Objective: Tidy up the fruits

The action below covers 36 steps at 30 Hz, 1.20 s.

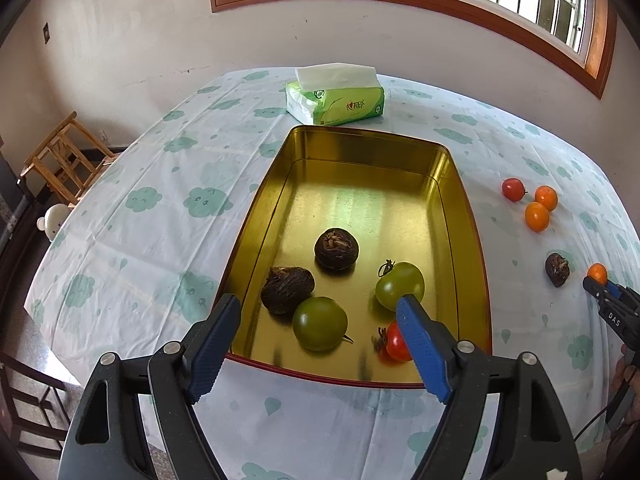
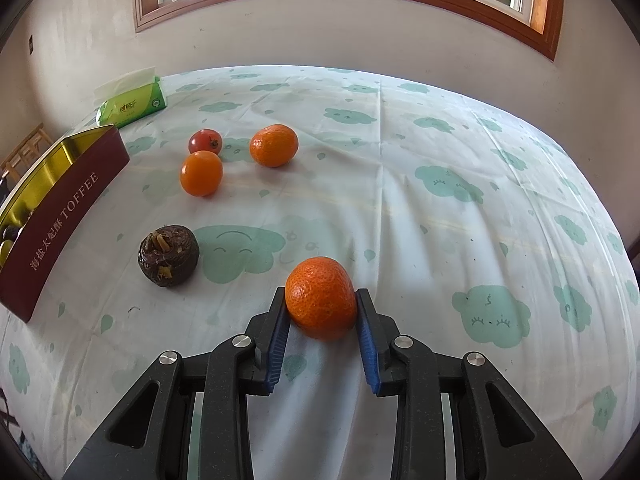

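A gold tin box (image 1: 360, 152) holds two brown water chestnuts (image 1: 336, 249), two green tomatoes (image 1: 320, 323) and a red tomato (image 1: 397, 342). My left gripper (image 1: 320, 304) is open and empty above the box's near end. My right gripper (image 2: 321, 300) is shut on a mandarin (image 2: 321, 297) that rests on the tablecloth; it also shows in the left wrist view (image 1: 597, 273). Loose on the cloth lie a brown water chestnut (image 2: 168, 255), two more mandarins (image 2: 201, 173) (image 2: 274, 145) and a red tomato (image 2: 205, 141).
A green tissue pack (image 1: 335, 94) lies behind the box. The box's maroon side (image 2: 64, 220) stands left of the loose fruit. The table (image 2: 440, 200) carries a white cloth with green clouds. A wooden stool (image 1: 64, 156) stands off the table's left edge.
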Available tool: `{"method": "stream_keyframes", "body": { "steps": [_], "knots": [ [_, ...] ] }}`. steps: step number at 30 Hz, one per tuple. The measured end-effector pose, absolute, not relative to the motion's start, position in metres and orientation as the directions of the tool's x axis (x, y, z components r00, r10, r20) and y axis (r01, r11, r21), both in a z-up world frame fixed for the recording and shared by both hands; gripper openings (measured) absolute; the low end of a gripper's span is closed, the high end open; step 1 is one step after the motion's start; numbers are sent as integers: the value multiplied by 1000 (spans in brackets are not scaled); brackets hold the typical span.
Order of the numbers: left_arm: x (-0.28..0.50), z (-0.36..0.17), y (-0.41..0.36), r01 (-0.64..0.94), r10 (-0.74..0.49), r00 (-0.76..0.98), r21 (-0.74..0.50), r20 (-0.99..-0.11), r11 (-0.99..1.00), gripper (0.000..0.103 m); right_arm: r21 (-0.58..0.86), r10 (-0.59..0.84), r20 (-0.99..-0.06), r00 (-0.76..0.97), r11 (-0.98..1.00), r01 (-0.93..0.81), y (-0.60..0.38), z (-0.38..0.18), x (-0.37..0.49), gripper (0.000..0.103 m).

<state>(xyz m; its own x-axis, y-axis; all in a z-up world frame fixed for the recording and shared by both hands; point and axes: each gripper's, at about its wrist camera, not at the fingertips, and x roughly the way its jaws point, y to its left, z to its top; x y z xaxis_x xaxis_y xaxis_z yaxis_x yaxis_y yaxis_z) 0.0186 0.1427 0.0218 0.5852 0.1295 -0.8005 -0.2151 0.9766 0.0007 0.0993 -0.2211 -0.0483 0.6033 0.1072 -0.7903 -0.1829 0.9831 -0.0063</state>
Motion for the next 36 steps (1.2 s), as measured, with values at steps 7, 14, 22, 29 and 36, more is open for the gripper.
{"method": "stream_keyframes", "body": {
  "steps": [7, 14, 22, 29, 36],
  "knots": [
    [14, 24, 152, -237, 141, 598, -6, -789, 971, 81, 1, 122, -783, 609, 981, -196, -211, -35, 96, 33],
    [12, 21, 163, -265, 137, 578, -26, -804, 964, 81, 42, 213, -756, 618, 959, -280, -172, -10, 94, 33],
    [5, 20, 172, -293, 161, 568, -15, -807, 956, 81, 85, 351, -735, 580, 896, -435, -100, 11, 86, 33],
    [0, 19, 182, -316, 179, 557, -7, -811, 949, 81, 96, 437, -728, 528, 828, -553, -36, 19, 76, 33],
    [-6, 17, 200, -359, 197, 542, -13, -817, 933, 82, 74, 469, -740, 482, 769, -635, 9, 16, 65, 33]
  ]
}}
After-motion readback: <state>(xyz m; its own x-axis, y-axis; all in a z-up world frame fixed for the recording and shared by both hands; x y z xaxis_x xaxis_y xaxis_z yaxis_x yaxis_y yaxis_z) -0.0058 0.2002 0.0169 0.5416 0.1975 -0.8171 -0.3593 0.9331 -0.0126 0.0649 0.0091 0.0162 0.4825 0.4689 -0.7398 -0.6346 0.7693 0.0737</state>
